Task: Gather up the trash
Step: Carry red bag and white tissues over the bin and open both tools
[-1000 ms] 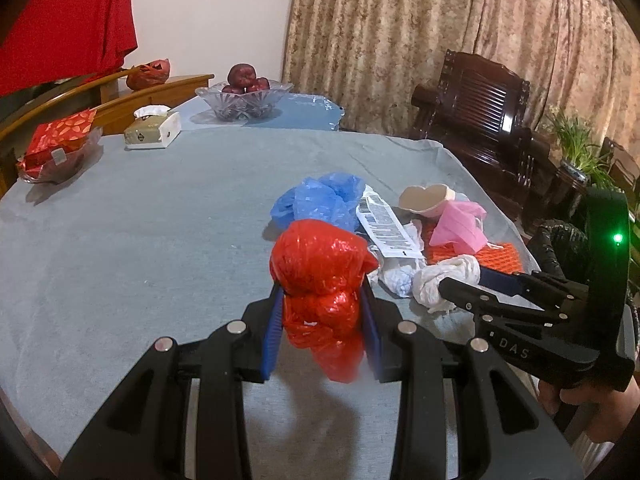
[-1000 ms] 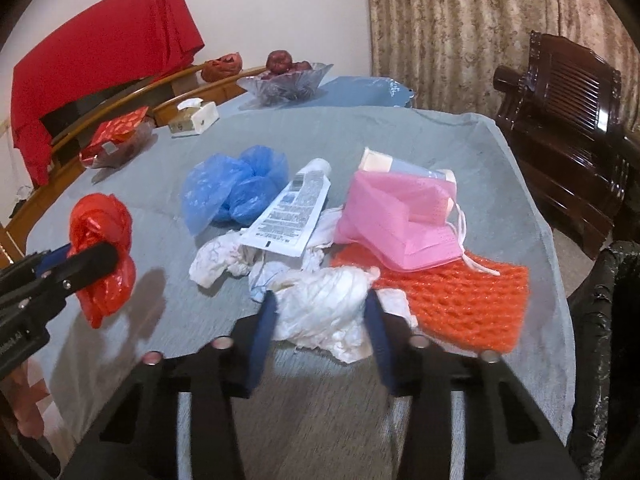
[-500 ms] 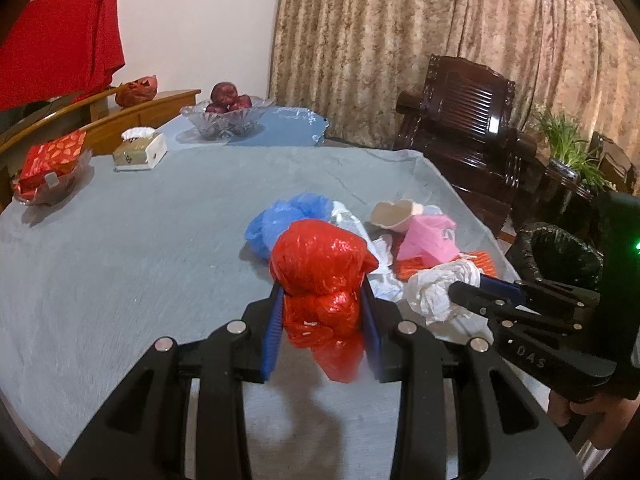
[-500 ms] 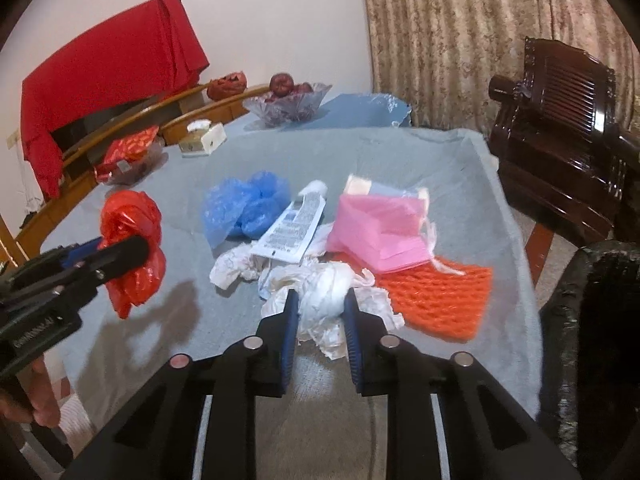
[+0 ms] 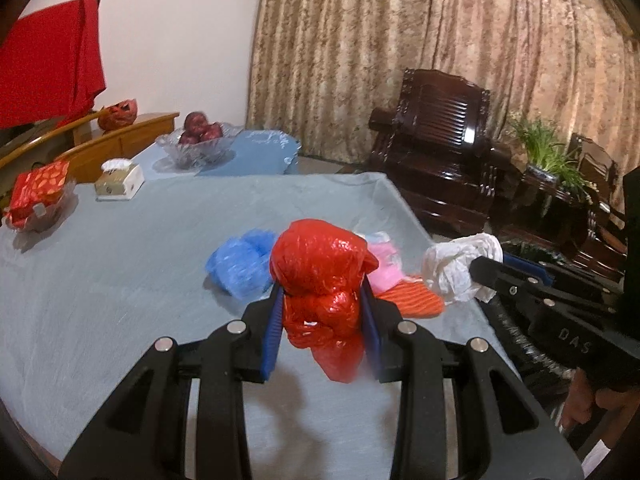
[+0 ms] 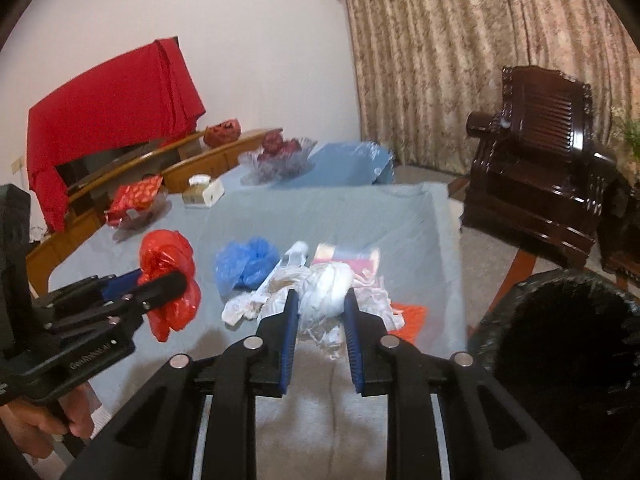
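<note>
We are holding two pieces of trash at once. The left claw [image 5: 322, 308] is clenched on the crumpled red plastic bag [image 5: 320, 276], which is hanging clear above the bench [image 5: 120, 280]. The right claw [image 6: 320, 320] is gripping the white plastic wad [image 6: 326, 292]; its jaws have just been closing, with the wad between them, and the pads are now pressing on it. In the left wrist view the wad is riding at the tip of that claw beside the bench's right edge, off the cloth.

Progress, as we are judging it: both pickups look complete, but neither piece is in the black-lined bin [image 6: 560, 340] yet. The bin is standing just off the bench's right edge, near the right claw, and its mouth is showing only dark liner, so we cannot tell what it holds.

Remaining on the bench: the blue plastic bag [image 6: 244, 264], a squeezed tube [image 6: 294, 252], crumpled tissues [image 6: 248, 308], a pink item [image 5: 384, 264] with a flat packet [image 6: 344, 258] near it, and the orange foam net [image 5: 412, 300]. They are lying bunched together near the right edge.

We are reckoning the task as early: two pieces in hand, several waiting. Next step, in our judgement, is dropping both into the bin, the white wad first since it is nearer.
</note>
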Motion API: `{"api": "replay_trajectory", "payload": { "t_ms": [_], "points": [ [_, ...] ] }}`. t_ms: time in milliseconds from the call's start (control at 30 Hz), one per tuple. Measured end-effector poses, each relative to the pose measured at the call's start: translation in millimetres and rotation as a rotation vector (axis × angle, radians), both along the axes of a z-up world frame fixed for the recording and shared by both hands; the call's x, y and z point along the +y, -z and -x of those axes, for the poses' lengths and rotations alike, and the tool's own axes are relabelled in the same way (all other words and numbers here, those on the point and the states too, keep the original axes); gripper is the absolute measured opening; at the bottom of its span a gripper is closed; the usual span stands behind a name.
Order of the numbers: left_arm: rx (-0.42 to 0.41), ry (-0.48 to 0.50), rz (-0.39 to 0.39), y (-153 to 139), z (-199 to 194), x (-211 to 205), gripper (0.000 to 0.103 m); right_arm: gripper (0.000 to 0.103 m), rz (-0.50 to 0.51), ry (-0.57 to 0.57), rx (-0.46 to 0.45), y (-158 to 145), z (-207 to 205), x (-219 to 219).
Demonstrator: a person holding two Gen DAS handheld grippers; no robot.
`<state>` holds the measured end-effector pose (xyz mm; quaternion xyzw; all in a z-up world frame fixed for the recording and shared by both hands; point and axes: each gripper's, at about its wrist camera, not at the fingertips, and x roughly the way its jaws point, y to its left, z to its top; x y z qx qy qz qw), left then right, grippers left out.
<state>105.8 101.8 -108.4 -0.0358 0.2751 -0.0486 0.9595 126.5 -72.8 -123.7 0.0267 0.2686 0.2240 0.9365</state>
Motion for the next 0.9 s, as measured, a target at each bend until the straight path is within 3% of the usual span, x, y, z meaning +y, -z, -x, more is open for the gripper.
{"api": "replay_trajectory", "payload": {
  "t_ms": [533, 900],
  "points": [
    [-0.077, 0.175, 0.012, -35, -1, -83, 0.033, 0.022, -0.016, 0.163, -0.105, -48, 29, -82],
    [-0.083, 0.317, 0.029, -39, -8, -148, 0.033, 0.022, -0.019, 0.331, -0.128, -56, 53, -157]
  ]
}}
